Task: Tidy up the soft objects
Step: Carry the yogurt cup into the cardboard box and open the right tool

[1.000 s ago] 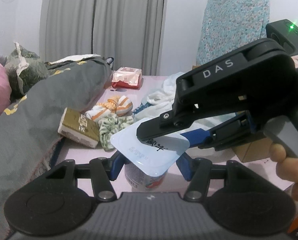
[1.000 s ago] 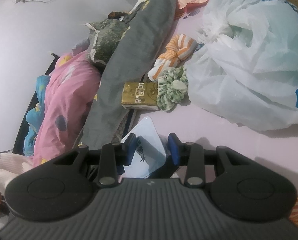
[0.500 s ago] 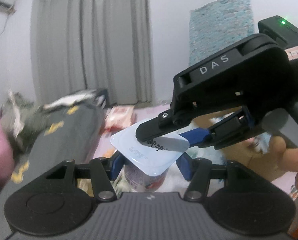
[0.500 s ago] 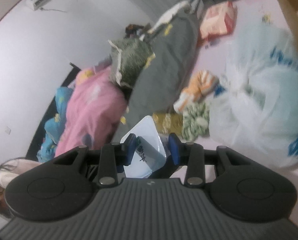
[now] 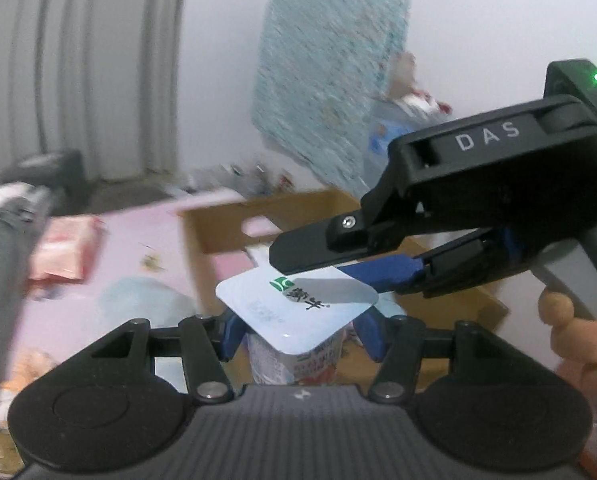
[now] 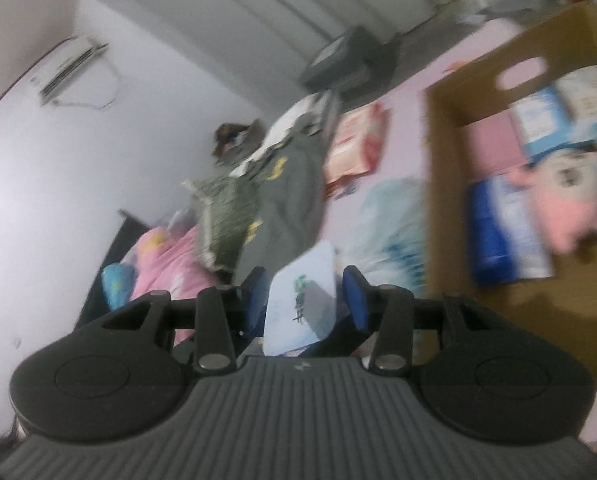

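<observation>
Left gripper (image 5: 298, 330) clamps yogurt cup (image 5: 296, 344) (right gripper (image 6: 304, 300) opening, seemingly touching lid).

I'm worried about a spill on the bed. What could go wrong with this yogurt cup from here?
The right gripper is opening its jaws around the foil lid, so the yogurt cup may soon hang on the left gripper alone and could tip. It is held above the cardboard box; a drop might burst it over the packages inside.

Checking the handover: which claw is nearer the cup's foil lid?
Right. The right claw straddles the foil lid, jaws opening; the left claw grips the yogurt cup below it.
</observation>
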Tool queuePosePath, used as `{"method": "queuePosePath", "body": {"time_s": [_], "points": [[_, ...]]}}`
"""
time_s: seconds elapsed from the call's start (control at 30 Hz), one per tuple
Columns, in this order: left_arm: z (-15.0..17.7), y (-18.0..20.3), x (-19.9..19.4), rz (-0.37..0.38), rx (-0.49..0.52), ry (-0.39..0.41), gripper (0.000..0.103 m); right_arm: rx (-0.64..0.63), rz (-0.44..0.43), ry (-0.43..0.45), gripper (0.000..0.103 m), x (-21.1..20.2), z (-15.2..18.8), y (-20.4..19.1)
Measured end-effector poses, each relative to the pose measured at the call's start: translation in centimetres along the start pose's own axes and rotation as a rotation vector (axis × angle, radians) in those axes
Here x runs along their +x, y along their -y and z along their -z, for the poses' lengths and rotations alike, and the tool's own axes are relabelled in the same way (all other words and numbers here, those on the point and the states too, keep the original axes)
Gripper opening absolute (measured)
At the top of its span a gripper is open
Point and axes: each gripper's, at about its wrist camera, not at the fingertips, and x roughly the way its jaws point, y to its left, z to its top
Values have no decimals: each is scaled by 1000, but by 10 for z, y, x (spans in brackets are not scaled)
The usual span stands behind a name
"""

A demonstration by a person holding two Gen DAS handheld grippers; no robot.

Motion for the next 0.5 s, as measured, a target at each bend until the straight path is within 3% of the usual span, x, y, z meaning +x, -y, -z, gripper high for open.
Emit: {"method": "queuePosePath", "body": {"time_s": [0.13, 0.27, 0.5], "points": [[5, 13, 42, 34, -7, -122, 58, 71, 65, -19, 43, -7, -4, 44], [13, 15, 73, 13, 12, -232, 58, 184, 63, -85, 43, 7, -6, 91], [15, 10, 99, -6, 40, -325, 59, 283, 81, -186, 43, 45, -5, 136]]}}
